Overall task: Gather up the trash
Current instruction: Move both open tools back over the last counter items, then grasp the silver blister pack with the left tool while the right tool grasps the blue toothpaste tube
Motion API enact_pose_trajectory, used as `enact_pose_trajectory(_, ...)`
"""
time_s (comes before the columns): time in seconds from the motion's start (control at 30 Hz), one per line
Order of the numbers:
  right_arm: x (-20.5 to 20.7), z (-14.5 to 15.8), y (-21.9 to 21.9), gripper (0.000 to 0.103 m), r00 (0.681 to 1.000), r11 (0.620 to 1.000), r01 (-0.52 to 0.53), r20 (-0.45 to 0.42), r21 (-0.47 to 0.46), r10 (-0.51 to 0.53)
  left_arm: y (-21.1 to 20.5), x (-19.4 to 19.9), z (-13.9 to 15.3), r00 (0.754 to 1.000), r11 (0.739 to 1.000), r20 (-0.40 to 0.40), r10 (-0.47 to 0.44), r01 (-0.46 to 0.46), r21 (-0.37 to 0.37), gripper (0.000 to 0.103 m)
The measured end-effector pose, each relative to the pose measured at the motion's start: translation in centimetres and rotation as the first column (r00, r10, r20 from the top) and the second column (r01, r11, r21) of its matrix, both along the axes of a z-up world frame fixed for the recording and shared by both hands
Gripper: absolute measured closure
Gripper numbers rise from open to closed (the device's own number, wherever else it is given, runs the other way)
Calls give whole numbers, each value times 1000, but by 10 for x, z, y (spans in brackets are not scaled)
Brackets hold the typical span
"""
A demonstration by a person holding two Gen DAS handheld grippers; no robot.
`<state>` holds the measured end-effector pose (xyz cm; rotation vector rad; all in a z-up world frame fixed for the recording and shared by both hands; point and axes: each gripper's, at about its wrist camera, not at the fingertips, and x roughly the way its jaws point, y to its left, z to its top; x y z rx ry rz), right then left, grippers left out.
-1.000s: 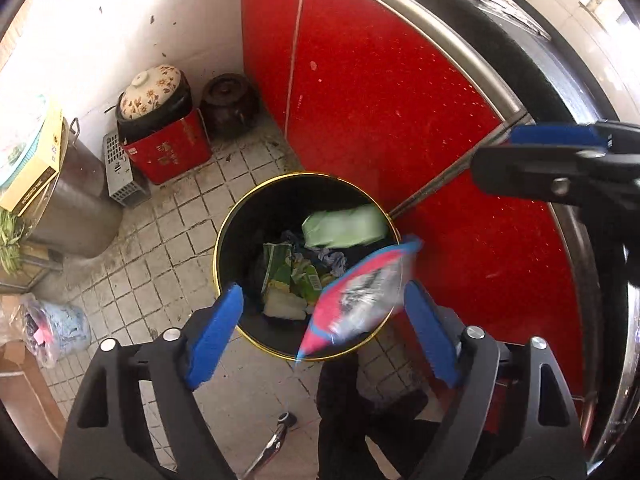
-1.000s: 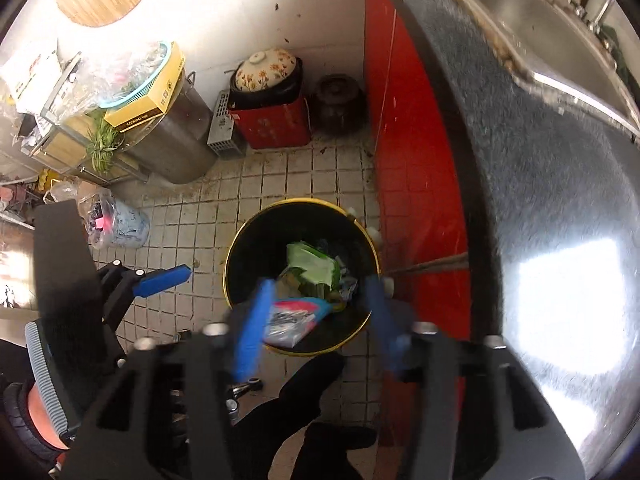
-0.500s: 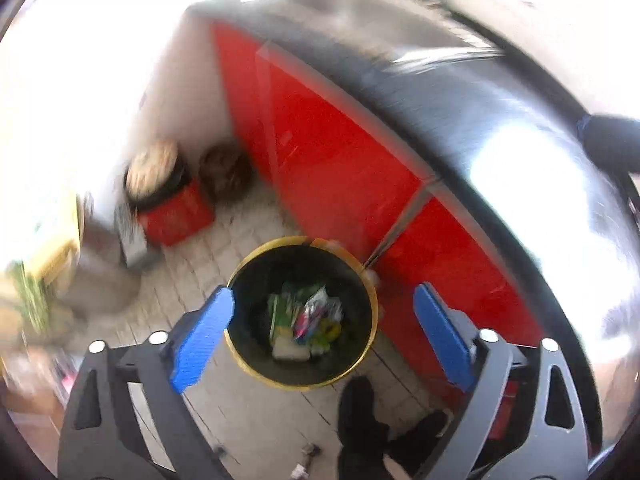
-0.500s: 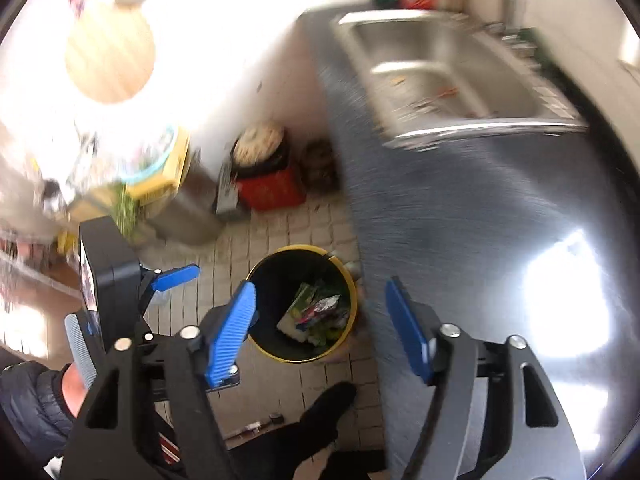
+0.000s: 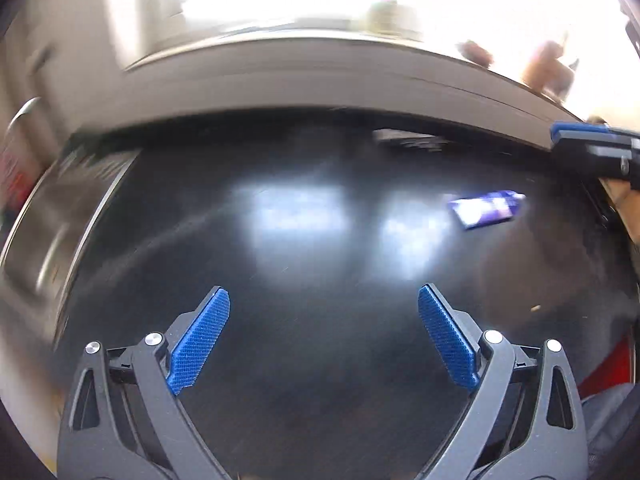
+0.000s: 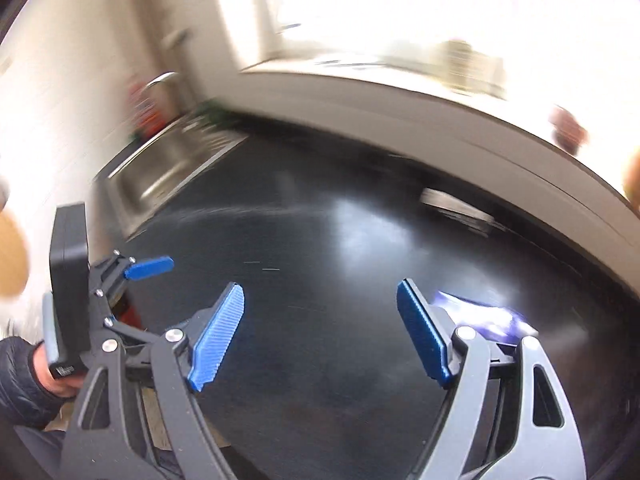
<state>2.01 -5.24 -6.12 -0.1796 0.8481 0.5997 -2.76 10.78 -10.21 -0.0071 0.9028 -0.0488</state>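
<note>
a dark glossy bench (image 5: pixel 320 360) is stretching below a bright window, sink (image 6: pixel 168 176) at the left. a blue-purple wrapper (image 5: pixel 484 210) is lying flat, long axis crosswise, just beside the right hand-held gripper (image 6: pixel 320 332); the left hand-held gripper (image 5: pixel 324 344) is hanging farther off. both are standing apart, empty.

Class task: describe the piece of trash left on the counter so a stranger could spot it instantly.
Start at the black counter with the steel sink set into its left end. Look toward the opposite, right side: a small flat wrapper lies there alone. Its shiny blue-purple colour sets it apart from the dark surface.
</note>
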Motion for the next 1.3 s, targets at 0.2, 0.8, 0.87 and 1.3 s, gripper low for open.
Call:
enact_pose_trajectory(0.2,12,-4,-119,26,969,968,248,-11,38,-247,-86,60,17,980,980,20,-198,198,-7,11)
enact_pose_trajectory(0.8,93,-90,-179,36,905,918,397,-174,13,-389,-134,175,-39,933,927,-32,-358,360,104,11)
enact_pose_trajectory(0.87,107,-104,-180,36,895,913,407,-200,6,-398,-135,197,-50,925,916,-41,-378,380,128,11)
enact_pose_trajectory(1.3,178,-173,-174,60,860,909,409,-298,-85,-415,-160,289,-120,833,812,-98,-545,554,185,26)
